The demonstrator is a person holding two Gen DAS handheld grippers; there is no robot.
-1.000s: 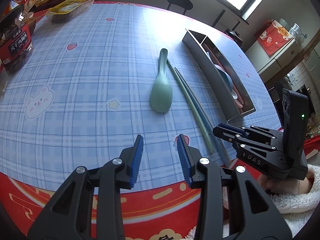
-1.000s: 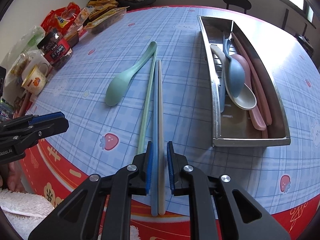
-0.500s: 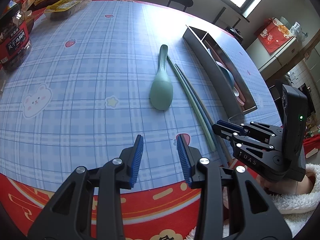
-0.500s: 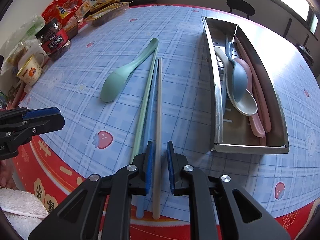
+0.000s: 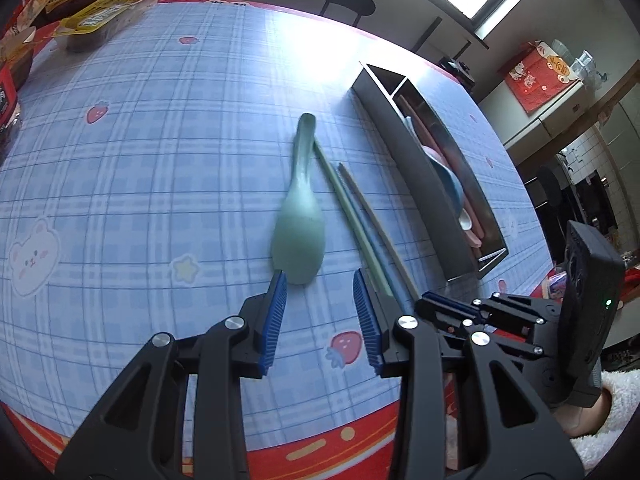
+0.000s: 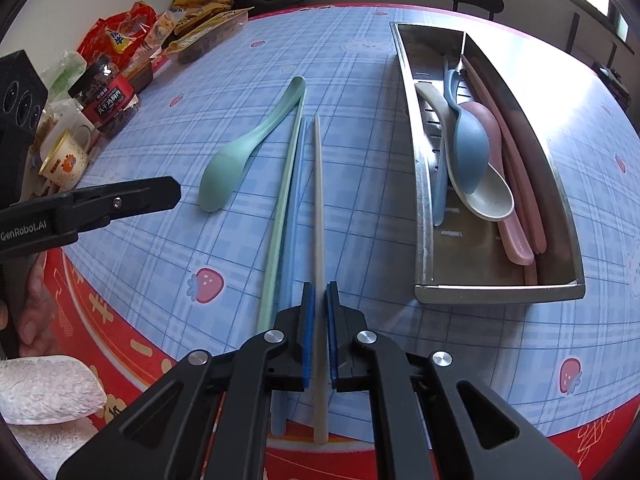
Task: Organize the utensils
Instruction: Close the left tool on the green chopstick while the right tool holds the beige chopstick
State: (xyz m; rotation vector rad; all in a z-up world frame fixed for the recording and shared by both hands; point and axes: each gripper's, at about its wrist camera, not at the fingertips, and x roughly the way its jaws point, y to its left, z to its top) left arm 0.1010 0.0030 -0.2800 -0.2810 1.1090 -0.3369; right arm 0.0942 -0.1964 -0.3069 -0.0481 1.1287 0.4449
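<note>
We find the right gripper point(image 6: 319, 300) has just closed on the beige chopstick point(image 6: 318, 208), now skewed off the blue chopstick point(image 6: 295, 184) and green chopstick point(image 6: 285, 184); transfer to the tray point(image 6: 420, 184) looks imminent. The left gripper point(image 5: 320, 284), part open and empty, has advanced on the green spoon point(image 5: 299, 220). Left of the tray: three chopsticks, one spoon. Inside: three spoons; sticks uncountable.

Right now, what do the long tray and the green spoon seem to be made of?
Tray: apparently stainless steel, brushed and shiny, since its walls reflect the light. Green spoon: probably matte plastic or a similar composite, uniformly pastel without glints.
</note>
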